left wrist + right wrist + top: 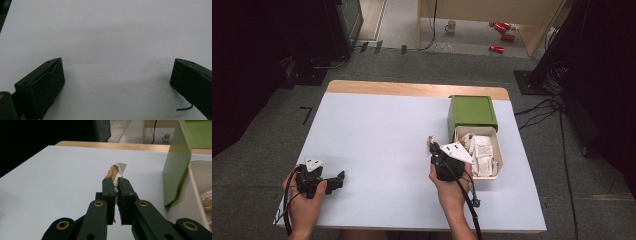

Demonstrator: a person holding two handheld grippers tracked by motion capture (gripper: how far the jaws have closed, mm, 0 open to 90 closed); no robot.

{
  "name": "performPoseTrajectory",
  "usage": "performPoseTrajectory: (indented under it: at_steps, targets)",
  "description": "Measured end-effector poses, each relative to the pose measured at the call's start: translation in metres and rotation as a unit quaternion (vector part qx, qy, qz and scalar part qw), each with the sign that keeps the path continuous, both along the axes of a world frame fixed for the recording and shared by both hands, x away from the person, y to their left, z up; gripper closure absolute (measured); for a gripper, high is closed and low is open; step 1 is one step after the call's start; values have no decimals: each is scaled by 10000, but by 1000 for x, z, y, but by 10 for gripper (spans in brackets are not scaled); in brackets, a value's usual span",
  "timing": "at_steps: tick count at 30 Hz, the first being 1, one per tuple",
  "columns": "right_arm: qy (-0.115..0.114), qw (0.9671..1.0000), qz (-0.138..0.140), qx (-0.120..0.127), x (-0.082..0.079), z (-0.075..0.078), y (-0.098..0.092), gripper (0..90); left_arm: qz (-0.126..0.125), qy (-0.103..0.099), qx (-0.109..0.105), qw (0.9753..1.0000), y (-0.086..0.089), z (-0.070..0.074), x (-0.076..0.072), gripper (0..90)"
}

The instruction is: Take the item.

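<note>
a: starting at the left: left gripper (pixel 337 180) low over the white table (pixel 377 150), jaws spread wide, nothing between them, just bare tabletop in the left gripper view.

b: and further right?

a: right gripper (pixel 115 180) with jaws pressed together on a small packet (pixel 116 171), pinched by its lower end. in the high view the packet (pixel 431 142) pokes up past the fingertips, lifted off the table, just left of the white tray (pixel 500 165).

b: handling?

a: probably very light and soft. thin brown-and-white wrapper, crumpled and bent near the top, so likely to flex or fold rather than resist. not fragile in the breakable sense, though a hard squeeze could crush whatever sits inside. a bit slick too, going by the wrapper's sheen.

b: best place to grip?

a: across the flat faces, near one end or the sealed edge, much as now. a hold at a loose corner risks a slip or a tear.

b: to the right of that?

a: tray full of similar white packets (pixel 482 152), lying jumbled, with a green box (pixel 472 111) touching its far end.

b: any writing or brand?

a: none readable. faint marks on the packets in the tray, too small to make out. no label visible on the green box.
</note>
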State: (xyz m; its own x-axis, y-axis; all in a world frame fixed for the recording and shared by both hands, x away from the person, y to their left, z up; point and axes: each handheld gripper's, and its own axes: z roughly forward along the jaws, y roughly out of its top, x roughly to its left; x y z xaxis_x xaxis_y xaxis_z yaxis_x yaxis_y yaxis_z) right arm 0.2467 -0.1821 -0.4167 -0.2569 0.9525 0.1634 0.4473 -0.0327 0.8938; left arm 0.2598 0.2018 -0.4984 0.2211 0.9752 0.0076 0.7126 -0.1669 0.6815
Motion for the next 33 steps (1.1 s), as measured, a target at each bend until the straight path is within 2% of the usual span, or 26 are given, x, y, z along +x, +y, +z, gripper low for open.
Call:
performPoseTrajectory:
  at_steps: [21, 33]
  targets:
    - [198, 9993, 302, -93, 7, -25, 38, 864, -2, 4, 4, 10000, 0, 0, 0, 0]
    - [405, 9981, 429, -178, 8, -47, 54, 864, -2, 5, 5, 10000, 0, 0, 0, 0]
